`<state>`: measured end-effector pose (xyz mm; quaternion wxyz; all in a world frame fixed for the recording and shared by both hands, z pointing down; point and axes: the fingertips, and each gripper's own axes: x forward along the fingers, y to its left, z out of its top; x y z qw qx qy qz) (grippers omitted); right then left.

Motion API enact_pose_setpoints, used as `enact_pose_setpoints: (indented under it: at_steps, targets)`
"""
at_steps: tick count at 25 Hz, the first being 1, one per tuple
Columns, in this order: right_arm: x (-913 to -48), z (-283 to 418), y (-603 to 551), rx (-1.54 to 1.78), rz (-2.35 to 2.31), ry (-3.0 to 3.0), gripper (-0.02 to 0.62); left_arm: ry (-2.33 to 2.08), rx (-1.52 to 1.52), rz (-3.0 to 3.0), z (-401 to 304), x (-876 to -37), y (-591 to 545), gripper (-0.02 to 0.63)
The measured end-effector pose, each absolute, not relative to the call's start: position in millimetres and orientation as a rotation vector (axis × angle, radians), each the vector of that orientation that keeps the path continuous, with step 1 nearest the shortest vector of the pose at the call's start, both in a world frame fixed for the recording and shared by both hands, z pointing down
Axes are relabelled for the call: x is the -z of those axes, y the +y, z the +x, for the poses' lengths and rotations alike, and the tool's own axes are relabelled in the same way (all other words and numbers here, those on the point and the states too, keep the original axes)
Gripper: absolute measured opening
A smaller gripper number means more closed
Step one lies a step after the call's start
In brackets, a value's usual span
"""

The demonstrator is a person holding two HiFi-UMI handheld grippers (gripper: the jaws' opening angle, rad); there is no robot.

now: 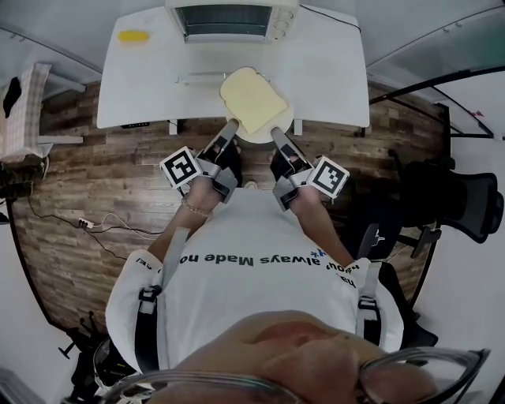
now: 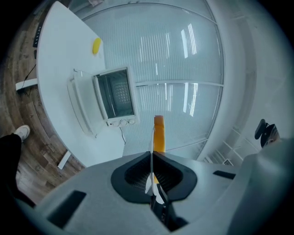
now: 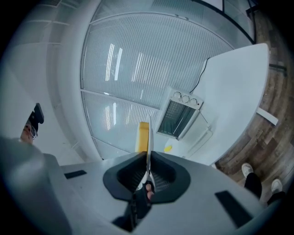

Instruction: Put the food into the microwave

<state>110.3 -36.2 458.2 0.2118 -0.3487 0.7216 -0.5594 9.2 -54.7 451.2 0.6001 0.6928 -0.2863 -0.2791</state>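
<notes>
Left gripper [image 1: 233, 126], right gripper [image 1: 277, 132] clamping one plate [image 1: 258, 139] (one toast [image 1: 252, 101]), one microwave [image 1: 230, 17]

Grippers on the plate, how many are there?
2. The left gripper clamps the plate at its left rim, the right gripper at its right rim; none seems hidden.

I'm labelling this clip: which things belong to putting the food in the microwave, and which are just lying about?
In the job: bread slice; plate under it; left gripper and right gripper, jaws shut on the plate's rim; microwave, door open.

Lying about: yellow object on the table; office chair; cable.
</notes>
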Motion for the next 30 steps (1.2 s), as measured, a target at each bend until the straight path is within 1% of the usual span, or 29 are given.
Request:
enact_pose_setpoints:
  at_steps: [23, 30]
  targets:
    - [-456.0, 26.3, -238.9, 1.537, -1.004, 1.950, 0.022, -0.622, 0.607, 1.607, -72.2, -450.1, -262.1, 0.018]
    - [-456.3, 9.4, -278.9, 1.530, -1.023, 1.927, 0.023, -0.602, 0.599, 1.617, -88.9, -449.5, -305.4, 0.018]
